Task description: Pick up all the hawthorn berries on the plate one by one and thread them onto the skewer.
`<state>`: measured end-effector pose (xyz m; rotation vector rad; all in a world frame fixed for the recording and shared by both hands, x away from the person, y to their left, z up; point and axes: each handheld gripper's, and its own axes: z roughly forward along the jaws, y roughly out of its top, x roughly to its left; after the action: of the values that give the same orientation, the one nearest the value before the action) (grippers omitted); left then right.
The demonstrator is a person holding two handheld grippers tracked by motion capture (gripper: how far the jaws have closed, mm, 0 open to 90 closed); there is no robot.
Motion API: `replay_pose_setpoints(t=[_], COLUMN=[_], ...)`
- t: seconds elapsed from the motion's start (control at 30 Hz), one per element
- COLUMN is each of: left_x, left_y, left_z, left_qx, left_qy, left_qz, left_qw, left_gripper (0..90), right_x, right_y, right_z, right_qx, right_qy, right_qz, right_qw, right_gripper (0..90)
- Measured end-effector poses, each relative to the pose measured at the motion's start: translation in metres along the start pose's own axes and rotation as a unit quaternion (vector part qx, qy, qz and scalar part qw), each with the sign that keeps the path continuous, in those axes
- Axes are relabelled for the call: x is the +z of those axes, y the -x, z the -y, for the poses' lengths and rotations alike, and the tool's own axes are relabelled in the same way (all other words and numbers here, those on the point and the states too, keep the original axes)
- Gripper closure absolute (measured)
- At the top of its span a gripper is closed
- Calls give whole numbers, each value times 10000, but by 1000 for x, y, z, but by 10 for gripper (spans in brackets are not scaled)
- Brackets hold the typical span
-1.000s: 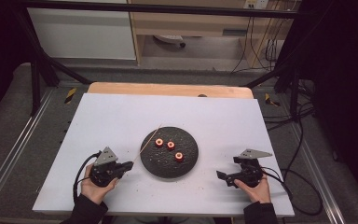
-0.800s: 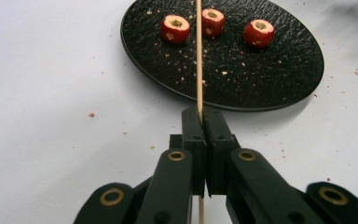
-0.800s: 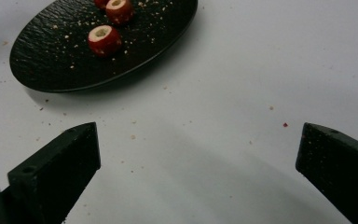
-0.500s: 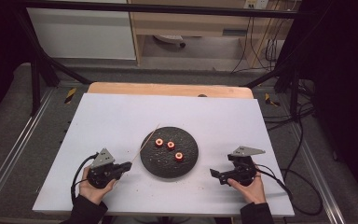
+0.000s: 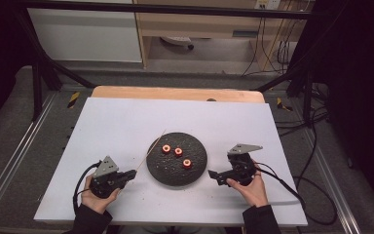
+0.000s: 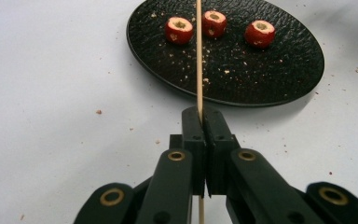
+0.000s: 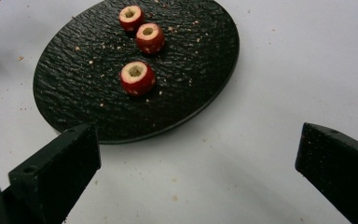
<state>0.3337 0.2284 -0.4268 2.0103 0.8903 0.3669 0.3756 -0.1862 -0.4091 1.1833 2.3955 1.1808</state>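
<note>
High view: left gripper (image 5: 126, 175) aimed skewer (image 5: 151, 149) over plate (image 5: 165, 175) rim, ready to spear fruit (image 5: 187, 163); right gripper (image 5: 213, 175) waited just beside plate.

Left gripper view: jaws clamped tight on skewer (tip lined between two fruits).

Right gripper view: jaws gaped wide, empty, facing nearest fruit (image 7: 137, 77) for pickup.

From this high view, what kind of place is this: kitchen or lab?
Likely a lab data-collection bench, not a kitchen: a white table framed by black rig struts, loose cables on the floor behind, and a hand-held left gripper clamping a wooden skewer.
</note>
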Motion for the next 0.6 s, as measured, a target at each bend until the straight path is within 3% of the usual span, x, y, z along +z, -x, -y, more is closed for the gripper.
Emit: replay_pose_setpoints(t=[0.33,0.6], left_x=[-2,-2], left_y=[-1,-3], left_z=[1,2], left_qx=[-11,-5], left_qy=[5,-11], left_qz=[23,18], left_qw=[10000,10000], left_gripper=[885,885], right_x=[16,40], right_y=[-19,-32], right_z=[-35,-63], right_qx=[-246,-459], right_qy=[-364,-906], right_qz=[21,-11], right_qw=[9990,9948], right_gripper=[17,56])
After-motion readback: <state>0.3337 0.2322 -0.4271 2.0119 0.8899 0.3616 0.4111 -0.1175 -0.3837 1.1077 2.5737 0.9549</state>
